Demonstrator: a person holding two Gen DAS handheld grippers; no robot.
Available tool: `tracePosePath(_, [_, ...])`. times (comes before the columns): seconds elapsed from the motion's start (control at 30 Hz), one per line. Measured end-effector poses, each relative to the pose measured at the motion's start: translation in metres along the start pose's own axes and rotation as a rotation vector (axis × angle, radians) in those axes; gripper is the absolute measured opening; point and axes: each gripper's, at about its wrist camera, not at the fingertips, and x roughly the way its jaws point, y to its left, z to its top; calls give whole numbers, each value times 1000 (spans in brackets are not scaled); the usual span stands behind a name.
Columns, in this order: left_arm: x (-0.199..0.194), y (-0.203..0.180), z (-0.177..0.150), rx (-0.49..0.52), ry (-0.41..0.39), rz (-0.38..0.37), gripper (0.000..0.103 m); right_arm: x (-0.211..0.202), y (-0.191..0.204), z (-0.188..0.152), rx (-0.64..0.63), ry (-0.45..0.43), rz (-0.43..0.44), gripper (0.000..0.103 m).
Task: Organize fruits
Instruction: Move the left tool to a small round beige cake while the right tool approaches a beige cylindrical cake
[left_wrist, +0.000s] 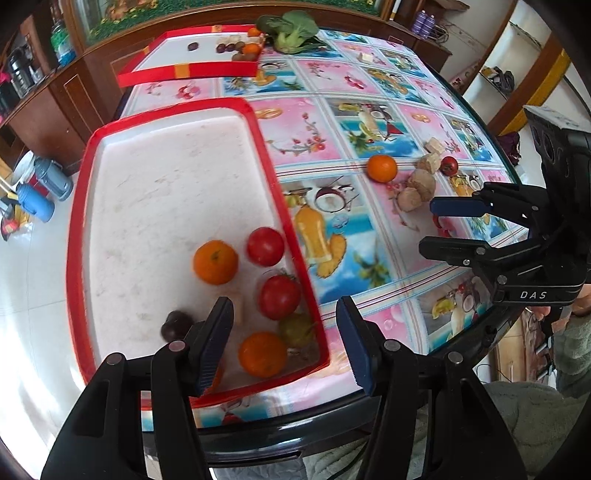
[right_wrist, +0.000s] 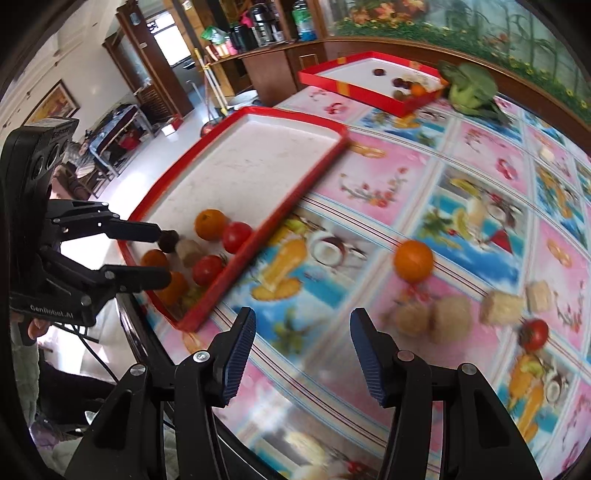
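Over the near corner of the red-rimmed white tray (left_wrist: 79, 206), the left gripper (left_wrist: 284, 339) gapes empty above round oranges and tomatoes; the right gripper (right_wrist: 303, 350) hangs wide, empty, over the tablecloth's near edge.

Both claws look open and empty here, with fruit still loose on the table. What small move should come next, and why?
Probably ease the right claw forward toward the loose orange on the tablecloth. That claw is open and holds nothing, and the orange lies outside the near red tray, where oranges and tomatoes already sit. The left claw hangs open over that tray's near corner, farther from the orange.
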Motion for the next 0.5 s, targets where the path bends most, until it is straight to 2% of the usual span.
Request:
tracePosePath(0.3, [9, -37, 20, 61, -21, -9, 57, -31, -55, -31, 136, -48, -79, 56])
tracePosePath(0.5, [16, -61, 28, 97, -59, 36, 57, -47, -80, -50, 194, -95, -136, 56])
